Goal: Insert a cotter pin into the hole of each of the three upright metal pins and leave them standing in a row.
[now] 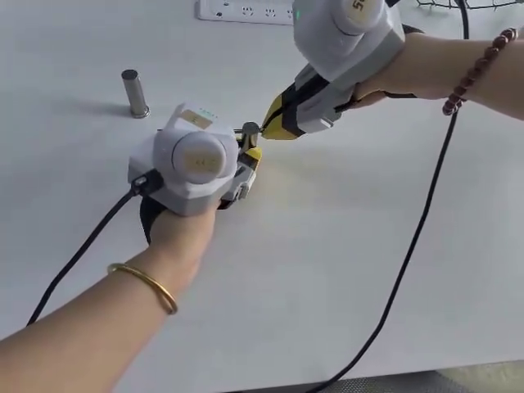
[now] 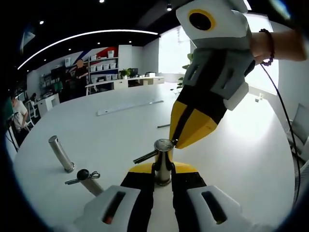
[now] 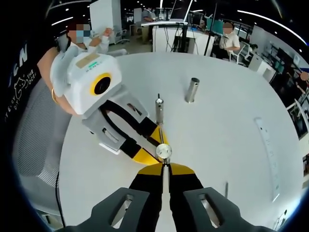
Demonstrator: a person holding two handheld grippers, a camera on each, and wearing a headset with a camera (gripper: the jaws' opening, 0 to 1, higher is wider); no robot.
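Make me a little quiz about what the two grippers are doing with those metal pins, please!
1. True or false: the left gripper is shut on an upright metal pin.
2. What does the right gripper hold at that pin's hole? A) a cotter pin B) a spoon C) a crayon
3. How many pins standing free on the table already have a cotter pin through them?

Key: 1 true. 2 A. 3 one: the finished pin has one, and the bare pin has none.
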